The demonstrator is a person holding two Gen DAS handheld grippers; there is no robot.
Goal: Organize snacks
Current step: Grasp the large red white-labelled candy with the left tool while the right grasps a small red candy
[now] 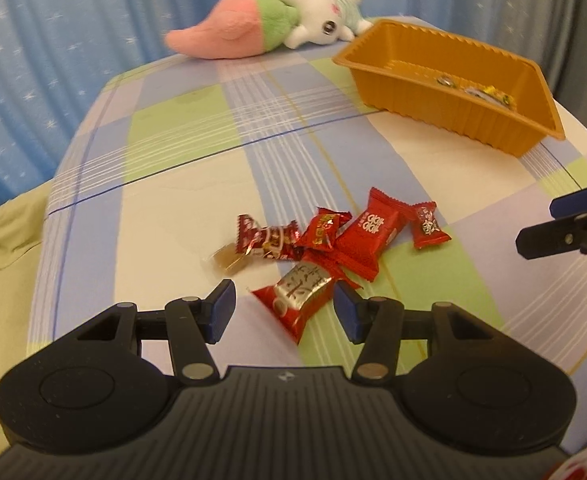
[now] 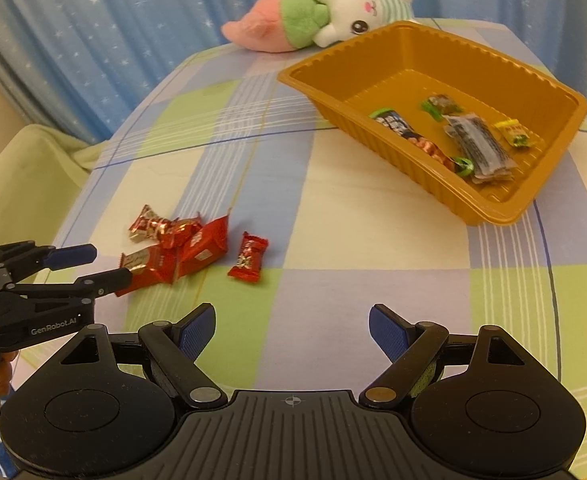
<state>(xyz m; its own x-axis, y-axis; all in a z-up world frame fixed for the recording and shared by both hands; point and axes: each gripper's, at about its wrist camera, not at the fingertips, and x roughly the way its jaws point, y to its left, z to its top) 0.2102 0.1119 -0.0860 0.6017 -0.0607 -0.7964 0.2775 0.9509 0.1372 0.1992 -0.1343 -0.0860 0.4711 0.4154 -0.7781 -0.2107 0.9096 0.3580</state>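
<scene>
Several red-wrapped candies (image 1: 333, 236) lay heaped on the checked tablecloth (image 1: 173, 184), and we had our left gripper (image 1: 285, 306) spread open around the nearest one, a red-and-silver candy (image 1: 299, 298) sitting between the blue pads (image 1: 223, 310) but not yet pinched. To do this well, we judged we should lower until both pads flanked the wrapper's thick middle, then close gently so the crinkly foil would not slip or drag its neighbours. Our right gripper (image 2: 291, 332) hovered open and empty over bare cloth. Farther right stood the orange tray (image 2: 565, 148), already holding a few wrapped snacks (image 2: 477, 144), well apart from the heap.
</scene>
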